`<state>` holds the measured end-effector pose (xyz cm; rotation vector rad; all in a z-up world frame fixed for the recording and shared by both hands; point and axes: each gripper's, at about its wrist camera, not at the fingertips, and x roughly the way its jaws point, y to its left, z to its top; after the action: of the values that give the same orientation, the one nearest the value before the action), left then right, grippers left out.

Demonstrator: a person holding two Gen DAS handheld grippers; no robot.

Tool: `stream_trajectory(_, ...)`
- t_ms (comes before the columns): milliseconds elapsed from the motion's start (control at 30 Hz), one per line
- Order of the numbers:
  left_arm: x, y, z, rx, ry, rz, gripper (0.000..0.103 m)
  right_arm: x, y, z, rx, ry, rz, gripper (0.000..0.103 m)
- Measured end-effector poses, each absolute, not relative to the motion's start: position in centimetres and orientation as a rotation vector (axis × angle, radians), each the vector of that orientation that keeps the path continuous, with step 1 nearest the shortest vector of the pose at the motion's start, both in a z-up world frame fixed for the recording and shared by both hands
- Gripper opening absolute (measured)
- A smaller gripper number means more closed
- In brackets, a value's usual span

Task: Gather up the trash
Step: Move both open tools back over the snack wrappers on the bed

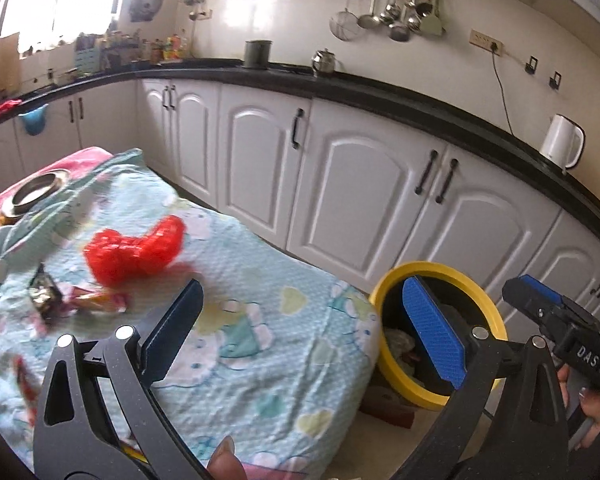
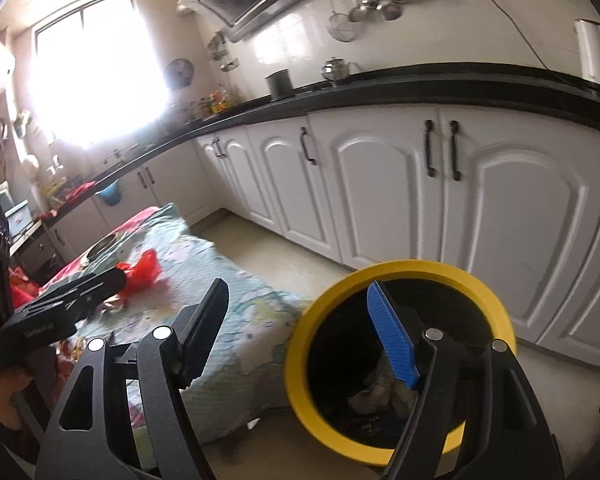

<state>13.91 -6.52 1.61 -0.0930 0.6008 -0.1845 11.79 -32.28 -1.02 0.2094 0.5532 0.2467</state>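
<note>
Left tool [image 1: 304,320]: jaws spread wide, nothing between them. One finger is dark and flat, the other carries a blue pad [image 1: 434,334] with a fine ribbed texture.

Right tool [image 2: 300,332]: jaws likewise wide apart and empty, same dark finger and blue ribbed pad [image 2: 392,340]. It hangs over the mouth of the trash bin [image 2: 320,312].

The trash bin is round, with a thick, smooth yellow rim and a dark interior. Crumpled, pale scraps lie at its bottom. It stands on the floor, just beside the corner of the desk [image 1: 260,300].

The desk is draped in a soft, quilted, light-blue cloth printed with cartoon figures and hearts. On the cloth lies a red crinkled plastic wrapper [image 1: 136,248], glossy and faceted. Near it lie a dark, shiny foil wrapper [image 1: 44,294] and an orange-pink candy wrapper [image 1: 96,300], all well apart from the bin. A round metal bowl [image 1: 36,192] sits at the far end.

Behind it all run white, arched-panel cabinets [image 1: 360,184] under a black countertop.
</note>
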Motion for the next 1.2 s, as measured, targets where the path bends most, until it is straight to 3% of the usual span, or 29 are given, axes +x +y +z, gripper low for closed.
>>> stream_trajectory(600, 11.2, 2.3, 3.4, -0.123, 0.521, 0.012, 0.092, 10.2, -22.1, -0.9, 0.116, 0.587, 0.459, 0.07)
stream_trajectory(1200, 9.1, 11.4, 2.4, -0.205, 0.555, 0.181, 0.092, 10.0, -13.1, -1.2, 0.025, 0.641, 0.625, 0.07)
